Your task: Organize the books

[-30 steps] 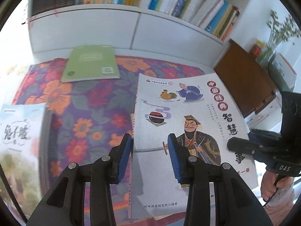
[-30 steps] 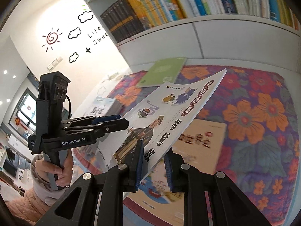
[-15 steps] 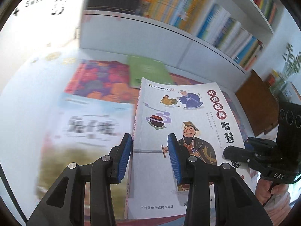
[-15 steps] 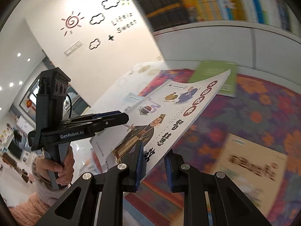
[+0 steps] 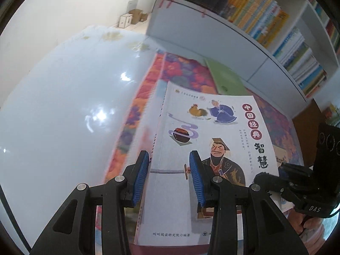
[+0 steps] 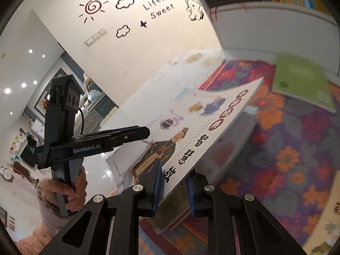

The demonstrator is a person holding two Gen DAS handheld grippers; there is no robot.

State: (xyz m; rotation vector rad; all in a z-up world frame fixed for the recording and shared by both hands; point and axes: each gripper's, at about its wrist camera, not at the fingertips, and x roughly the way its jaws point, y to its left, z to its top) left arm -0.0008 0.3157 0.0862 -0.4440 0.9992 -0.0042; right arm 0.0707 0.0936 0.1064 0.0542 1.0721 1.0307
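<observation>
A white picture book (image 5: 212, 140) with a cartoon warrior and red Chinese title circles is held in the air above the table. My right gripper (image 6: 173, 182) is shut on its near edge (image 6: 191, 144). My left gripper (image 5: 167, 176) straddles the book's spine edge with blue pads (image 5: 141, 174) apart; it also shows in the right wrist view (image 6: 136, 132) closed flat along the book's left edge. A green book (image 5: 225, 78) lies flat on the floral cloth (image 6: 297, 148) near the shelf. Another book (image 6: 233, 144) lies under the held one.
A white bookshelf (image 5: 265, 31) packed with upright books runs along the back. The glossy white tabletop (image 5: 63, 106) spreads to the left of the cloth. A tan book (image 6: 333, 208) lies at the right edge of the cloth. Cardboard boxes (image 5: 131, 18) stand by the far wall.
Both grippers have swung left with the white book. The view now takes in the bare white tabletop, and the green book has shifted to the right of the frames.
</observation>
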